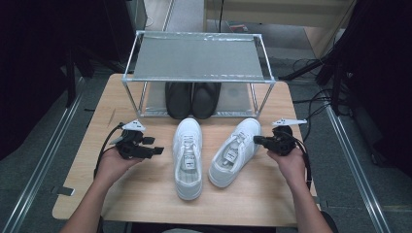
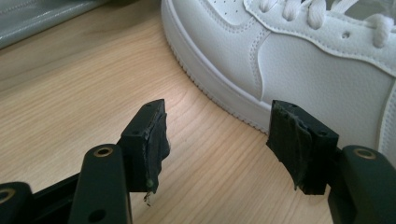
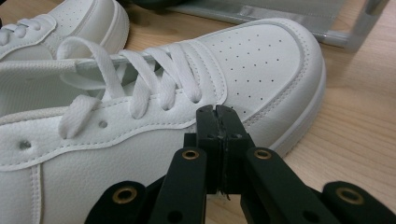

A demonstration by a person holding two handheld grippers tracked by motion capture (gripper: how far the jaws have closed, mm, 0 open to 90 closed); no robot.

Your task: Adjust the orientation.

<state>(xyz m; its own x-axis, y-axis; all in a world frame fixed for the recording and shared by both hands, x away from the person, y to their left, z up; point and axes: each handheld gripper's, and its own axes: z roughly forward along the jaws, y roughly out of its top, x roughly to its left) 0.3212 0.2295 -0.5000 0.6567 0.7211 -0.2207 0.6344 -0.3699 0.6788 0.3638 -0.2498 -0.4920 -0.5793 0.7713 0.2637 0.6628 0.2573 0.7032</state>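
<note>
Two white sneakers lie on the wooden table point(image 1: 145, 194). The left sneaker point(image 1: 188, 158) points straight away from me; the right sneaker point(image 1: 235, 150) angles toward the right. My left gripper point(image 1: 156, 151) is open, a short gap left of the left sneaker point(image 2: 289, 56), with bare wood between its pads. My right gripper point(image 1: 256, 140) is shut with nothing between its jaws, its tips up against the outer side of the right sneaker point(image 3: 154, 93) near the laces.
A metal-framed shoe rack point(image 1: 198, 60) with a grey top shelf stands at the far edge of the table. A pair of black shoes point(image 1: 192, 98) sits on its lower level, just beyond the sneakers' toes. Cables point(image 1: 316, 99) lie on the floor at right.
</note>
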